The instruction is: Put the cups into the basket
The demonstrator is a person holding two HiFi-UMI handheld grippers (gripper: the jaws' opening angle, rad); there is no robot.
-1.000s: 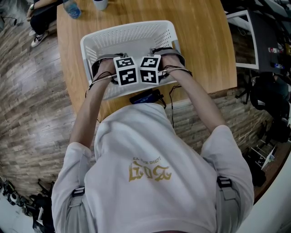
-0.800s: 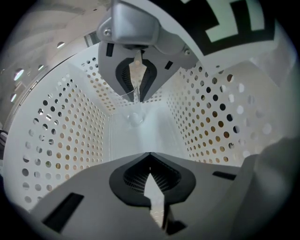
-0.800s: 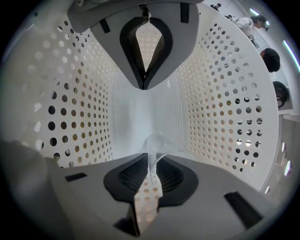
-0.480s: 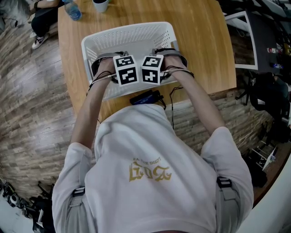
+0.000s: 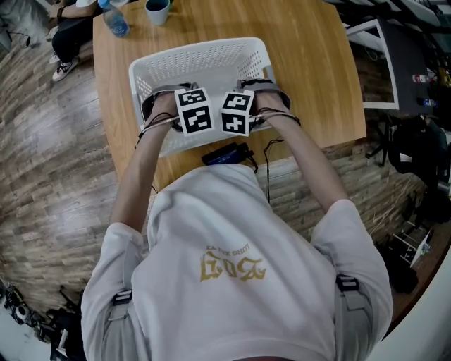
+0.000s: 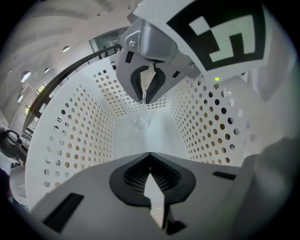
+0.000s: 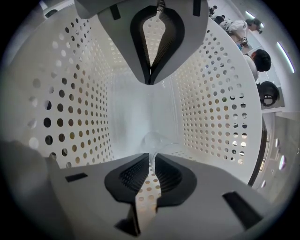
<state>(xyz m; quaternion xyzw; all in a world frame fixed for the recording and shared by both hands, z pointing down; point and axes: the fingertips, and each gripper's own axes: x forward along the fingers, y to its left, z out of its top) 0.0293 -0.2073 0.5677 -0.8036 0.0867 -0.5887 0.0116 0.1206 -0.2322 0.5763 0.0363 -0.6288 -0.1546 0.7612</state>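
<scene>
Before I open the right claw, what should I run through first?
1. Right claw shut on the clear cup: ok, pinching its rim.
2. Clear cup inside the white basket: ok.
3. Clear cup resting on the basket floor: cannot tell.
4. Left claw empty and apart from the cup: ok, shut on nothing.
5. Dark cup in the basket: not ok, it stands on the table beyond.

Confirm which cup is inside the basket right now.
The clear cup, pinched in the right gripper within the white basket. The dark cup stands outside on the table.
</scene>
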